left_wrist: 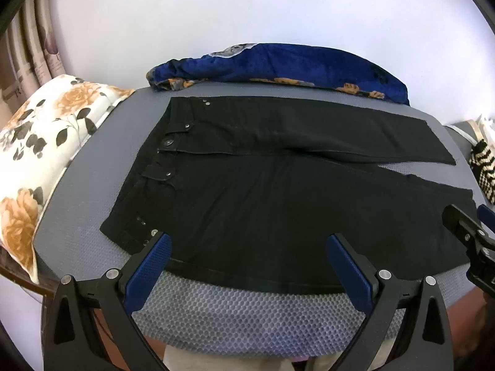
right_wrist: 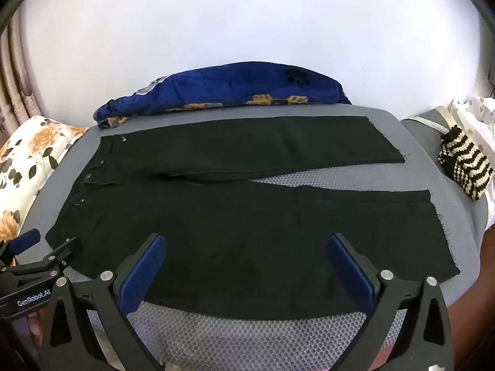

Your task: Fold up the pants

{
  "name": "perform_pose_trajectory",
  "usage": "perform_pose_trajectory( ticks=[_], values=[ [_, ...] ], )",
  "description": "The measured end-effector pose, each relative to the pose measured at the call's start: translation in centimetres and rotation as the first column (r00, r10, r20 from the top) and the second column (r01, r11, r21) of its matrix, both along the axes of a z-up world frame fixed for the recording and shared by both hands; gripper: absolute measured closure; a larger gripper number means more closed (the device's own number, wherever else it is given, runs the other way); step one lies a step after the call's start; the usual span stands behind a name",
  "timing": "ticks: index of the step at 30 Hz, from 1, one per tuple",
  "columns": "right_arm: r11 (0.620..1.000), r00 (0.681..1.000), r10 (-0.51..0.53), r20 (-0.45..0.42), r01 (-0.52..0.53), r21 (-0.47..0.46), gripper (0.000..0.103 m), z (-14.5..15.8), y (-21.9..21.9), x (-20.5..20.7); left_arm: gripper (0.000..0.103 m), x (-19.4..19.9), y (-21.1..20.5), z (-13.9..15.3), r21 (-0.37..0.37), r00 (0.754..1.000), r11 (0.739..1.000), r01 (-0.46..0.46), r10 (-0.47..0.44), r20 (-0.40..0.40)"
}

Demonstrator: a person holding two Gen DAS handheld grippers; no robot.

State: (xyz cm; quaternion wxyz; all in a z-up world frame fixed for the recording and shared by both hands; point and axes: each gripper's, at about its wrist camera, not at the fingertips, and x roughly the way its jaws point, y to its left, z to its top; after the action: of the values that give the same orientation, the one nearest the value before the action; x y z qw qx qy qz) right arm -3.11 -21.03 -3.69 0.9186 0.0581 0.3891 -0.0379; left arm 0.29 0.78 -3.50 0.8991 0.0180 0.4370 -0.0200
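While right view shows pants (right_wrist: 235,235) frayed hems, left shows waistband button (left_wrist: 168,142)

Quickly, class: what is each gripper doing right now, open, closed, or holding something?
Left gripper: open, holding nothing, over the black pants.
Right gripper: open, holding nothing, over the same pants.

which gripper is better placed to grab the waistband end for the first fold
Left. The left gripper hangs open at the near edge of the pants with one finger by the waistband corner; the right gripper sits toward the leg hems.
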Motion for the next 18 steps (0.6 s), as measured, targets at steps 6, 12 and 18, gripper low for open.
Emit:
perform_pose_trajectory(
  ticks=[6,12,18],
  values=[
    [1.000,1.000,-0.001,0.012,0.001,-0.002,0.000,-0.03,-0.05,0.11,0.003,0.14,-0.03,-0.09,-0.004,1.000,1.000,0.002,-0.002,0.007],
    [1.000,1.000,-0.009,0.003,0.009,0.004,0.000,-0.29,0.04,0.30,0.003,0.23,-0.14,-0.28,-0.015,1.000,1.000,0.013,-0.013,-0.004],
    [1.000,1.000,-0.013,-0.021,0.014,0.014,0.000,-0.73,-0.03,0.49,0.004,0.28,-0.26,-0.60,0.003,1.000,1.000,0.001,-0.001,-0.016]
  ],
)
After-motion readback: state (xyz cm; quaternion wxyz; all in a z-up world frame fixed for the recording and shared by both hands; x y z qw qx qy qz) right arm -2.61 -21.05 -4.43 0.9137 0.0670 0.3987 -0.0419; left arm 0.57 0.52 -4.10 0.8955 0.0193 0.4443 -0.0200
